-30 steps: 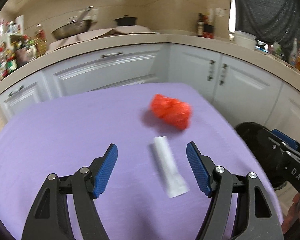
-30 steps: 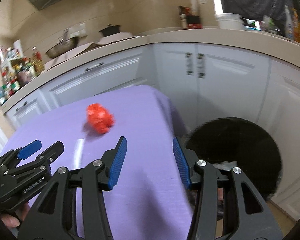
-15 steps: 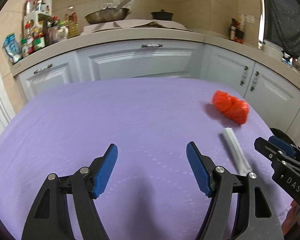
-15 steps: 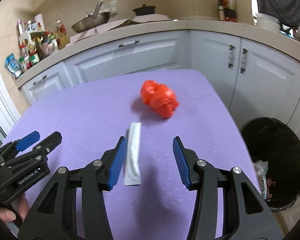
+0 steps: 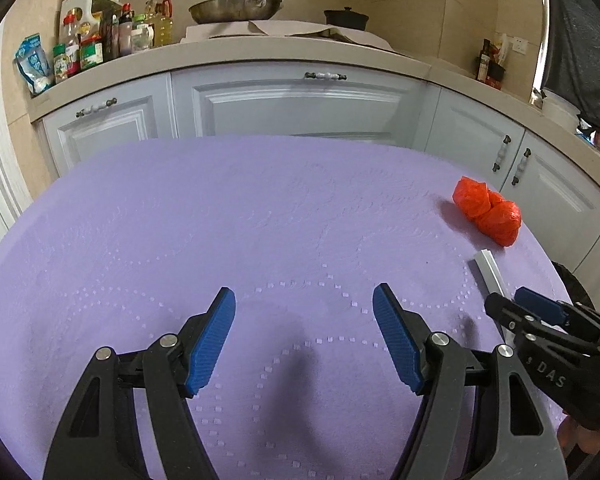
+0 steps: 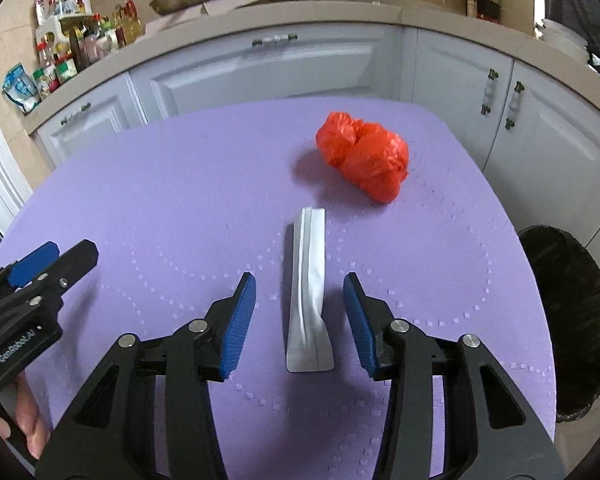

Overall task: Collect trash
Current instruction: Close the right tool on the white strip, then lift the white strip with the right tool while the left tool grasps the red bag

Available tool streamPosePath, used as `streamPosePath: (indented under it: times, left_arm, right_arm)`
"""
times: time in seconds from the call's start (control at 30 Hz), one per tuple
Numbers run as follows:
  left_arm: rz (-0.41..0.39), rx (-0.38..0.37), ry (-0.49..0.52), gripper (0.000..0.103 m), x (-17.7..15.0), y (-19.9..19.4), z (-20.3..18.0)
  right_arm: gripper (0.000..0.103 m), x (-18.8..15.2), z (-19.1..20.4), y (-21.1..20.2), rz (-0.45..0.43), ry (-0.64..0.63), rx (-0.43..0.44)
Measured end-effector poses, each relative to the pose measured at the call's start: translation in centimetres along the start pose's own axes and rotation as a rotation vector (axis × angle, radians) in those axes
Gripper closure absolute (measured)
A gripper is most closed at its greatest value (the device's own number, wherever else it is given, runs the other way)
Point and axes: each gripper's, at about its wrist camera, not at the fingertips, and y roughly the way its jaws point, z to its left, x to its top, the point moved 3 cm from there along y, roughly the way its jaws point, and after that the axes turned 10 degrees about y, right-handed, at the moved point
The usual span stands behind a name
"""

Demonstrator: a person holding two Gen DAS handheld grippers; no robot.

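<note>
Since a second ago both my hands have swung across the surface: the white wrapper that lay between the left gripper's pads then now lies between the right gripper's pads, and the bin has slid from ahead of the right gripper out to its right edge.

My right gripper [image 6: 299, 312] hangs low over the purple-covered surface [image 6: 160, 184], its jaws closing, with the white wrapper [image 6: 309, 292] lying lengthwise in the gap; the blue pads do not touch it on either side. The wrapper's near end flares flat just short of the pads, and its far end points away beyond the fingertips. Past that end, slightly to the right, sits the crumpled red plastic bag [image 6: 364, 156], near the wrapper but apart from it. Off the surface's right edge, down on the floor, stands the black-lined trash bin [image 6: 568, 320].

My left gripper [image 5: 304, 328] is spread wide over bare purple cloth with nothing between its pads. From its view the right gripper [image 5: 512, 308] juts in at the right, with the wrapper's far end [image 5: 487, 270] showing beyond it and the red bag [image 5: 488, 210] farther off. White kitchen cabinets [image 5: 292, 100] run behind the surface.
</note>
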Motion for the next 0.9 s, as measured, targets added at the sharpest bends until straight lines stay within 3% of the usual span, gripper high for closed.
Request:
streamPosePath:
  times: [0.13,0.23,0.6,0.9]
  left_arm:
    - [0.01,-0.009,-0.002,0.034,-0.1,0.2,0.1]
    - [0.01,-0.011,-0.003,0.034,-0.1,0.2,0.1]
    - [0.009,-0.033,0.023,0.034,0.3,0.4,-2.0]
    - [0.002,-0.071,0.069,0.034,0.9,0.7,-5.3]
  right_arm:
    - [0.07,-0.2,0.0,0.4,0.025,-0.004,-0.015]
    - [0.086,-0.5,0.1,0.4,0.03,-0.028,-0.027]
    - [0.087,-0.3,-1.0,-1.0,-0.015,-0.014,-0.01]
    - [0.087,0.7,-4.8,-2.2,-0.066,0.035,-0.047]
